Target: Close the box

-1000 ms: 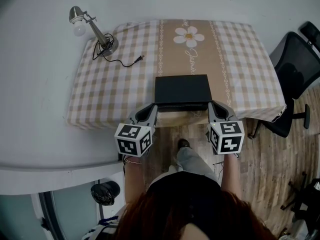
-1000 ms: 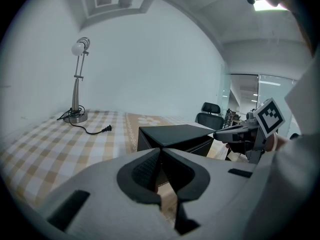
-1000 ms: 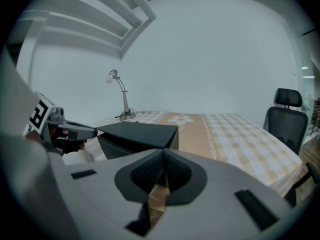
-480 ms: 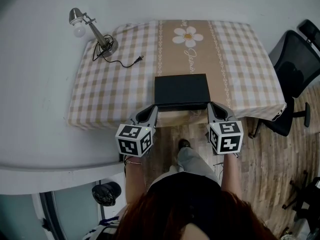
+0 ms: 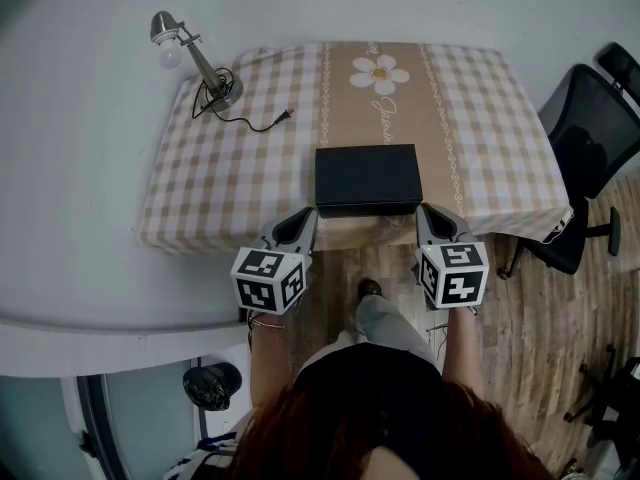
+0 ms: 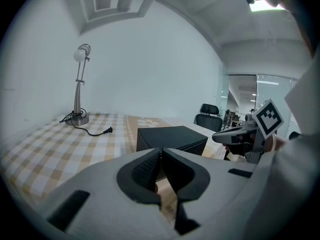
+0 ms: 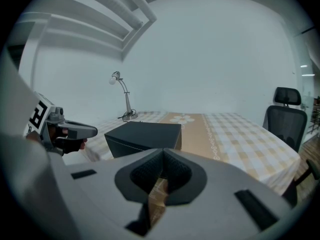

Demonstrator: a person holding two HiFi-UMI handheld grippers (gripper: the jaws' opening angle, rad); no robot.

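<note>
A flat black box (image 5: pixel 367 178) lies on the checked tablecloth near the table's front edge, its lid down and flush. The left gripper view shows the box (image 6: pixel 170 136) just beyond the jaws; in the right gripper view the box (image 7: pixel 145 136) sits ahead and to the left. My left gripper (image 5: pixel 308 212) hovers off the box's front left corner, shut with nothing held. My right gripper (image 5: pixel 424 209) is at the front right corner, also shut and empty. Neither touches the box.
A desk lamp (image 5: pixel 190 53) stands at the table's far left corner, its cord and plug (image 5: pixel 272 120) trailing toward the middle. A daisy print (image 5: pixel 378 72) marks the cloth's centre strip. A black office chair (image 5: pixel 590 138) stands to the right, off the table.
The box's lid, slightly raised at the front a second ago, now lies flat and shut. Both grippers have stayed almost in place at the front corners.
</note>
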